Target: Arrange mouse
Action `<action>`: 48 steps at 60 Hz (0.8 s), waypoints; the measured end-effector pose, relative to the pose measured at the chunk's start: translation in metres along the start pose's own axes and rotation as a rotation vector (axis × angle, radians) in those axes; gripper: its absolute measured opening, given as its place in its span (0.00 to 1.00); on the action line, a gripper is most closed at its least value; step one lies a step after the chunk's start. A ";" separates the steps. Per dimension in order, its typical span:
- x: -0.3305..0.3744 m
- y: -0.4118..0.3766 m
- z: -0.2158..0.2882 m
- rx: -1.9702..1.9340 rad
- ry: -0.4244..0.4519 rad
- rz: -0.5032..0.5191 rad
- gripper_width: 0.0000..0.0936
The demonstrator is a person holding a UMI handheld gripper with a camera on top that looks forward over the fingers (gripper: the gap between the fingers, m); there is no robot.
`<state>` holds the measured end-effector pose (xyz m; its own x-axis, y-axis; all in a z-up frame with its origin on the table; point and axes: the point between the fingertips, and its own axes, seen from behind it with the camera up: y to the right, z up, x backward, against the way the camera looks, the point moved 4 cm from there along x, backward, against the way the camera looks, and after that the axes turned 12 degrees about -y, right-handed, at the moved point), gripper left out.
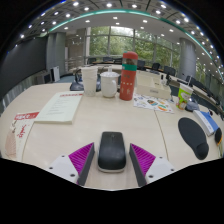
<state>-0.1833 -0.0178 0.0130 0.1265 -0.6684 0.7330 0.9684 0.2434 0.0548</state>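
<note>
A black computer mouse [112, 151] lies on the light wooden table [100, 122]. It stands between my two fingers, with a small gap at each side. My gripper [112, 159] is open, its magenta pads [80, 157] flanking the mouse. A black mouse pad [193, 135] lies to the right, beyond the fingers.
A red bottle [128, 76] and a white cup [108, 84] stand at the table's far middle. An open book [61, 108] lies to the left. A blue object [211, 123] and small items [183, 97] sit at the right. Office chairs and windows lie beyond.
</note>
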 end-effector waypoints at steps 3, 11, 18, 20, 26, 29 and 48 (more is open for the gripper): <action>-0.003 0.000 0.003 -0.015 -0.004 0.011 0.65; -0.008 -0.001 0.007 -0.006 -0.003 0.028 0.50; -0.007 0.000 0.007 0.009 -0.009 0.047 0.42; -0.007 0.000 0.007 0.016 -0.010 0.053 0.41; -0.002 0.000 0.010 0.025 -0.003 0.071 0.37; 0.005 0.003 0.018 0.017 0.011 0.082 0.37; 0.099 0.128 0.141 -0.150 0.247 0.066 0.37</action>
<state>-0.0774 0.0463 0.1881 0.2210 -0.8099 0.5433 0.9750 0.1977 -0.1018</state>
